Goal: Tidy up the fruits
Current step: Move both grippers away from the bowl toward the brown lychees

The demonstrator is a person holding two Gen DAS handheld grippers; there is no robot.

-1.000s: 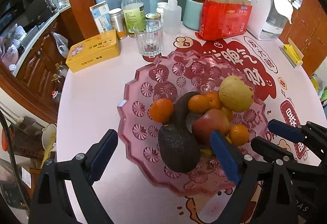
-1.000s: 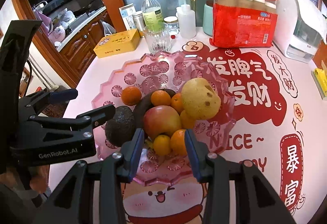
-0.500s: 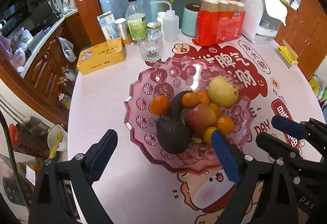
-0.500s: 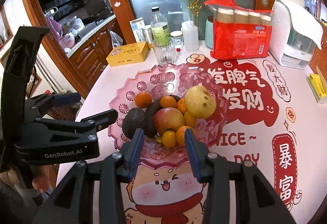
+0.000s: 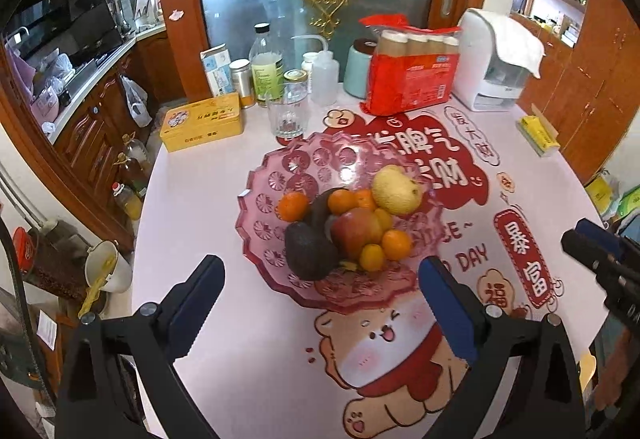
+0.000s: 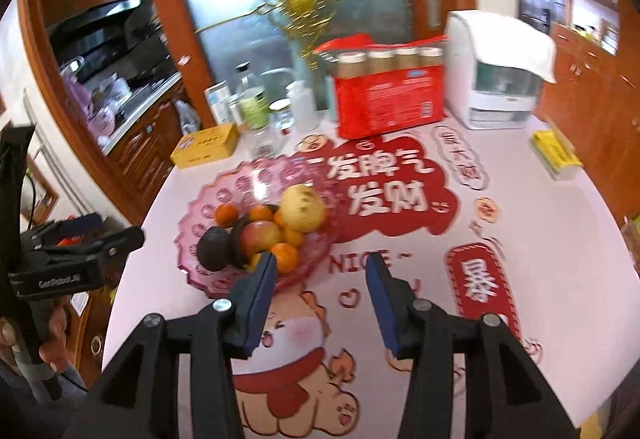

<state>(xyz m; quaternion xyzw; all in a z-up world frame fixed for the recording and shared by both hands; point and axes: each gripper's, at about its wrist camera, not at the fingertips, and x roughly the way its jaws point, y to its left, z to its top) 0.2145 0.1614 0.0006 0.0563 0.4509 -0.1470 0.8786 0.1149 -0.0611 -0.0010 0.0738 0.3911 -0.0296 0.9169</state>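
Note:
A pink glass fruit plate (image 5: 272, 179) (image 6: 200, 207) sits on the round table. It holds a dark avocado (image 5: 308, 251) (image 6: 214, 247), a red apple (image 5: 356, 231) (image 6: 262, 235), a yellow pear (image 5: 394, 191) (image 6: 302, 207) and several small oranges (image 5: 294, 205). My left gripper (image 5: 320, 291) is open and empty, held back from the plate's near rim. My right gripper (image 6: 320, 279) is open and empty, to the right of the plate's near rim. It also shows at the right edge of the left wrist view (image 5: 600, 251).
Behind the plate stand a drinking glass (image 5: 287, 115), a yellow tin (image 5: 202, 123), bottles (image 5: 266, 67), a red package of cups (image 5: 412, 79) and a white appliance (image 5: 496, 63). A yellow box (image 5: 538, 135) lies at the table's right edge.
Both grippers have pulled back and up from the plate, so it looks smaller and farther away. The right gripper has also swung to the right and its jaws have opened wider.

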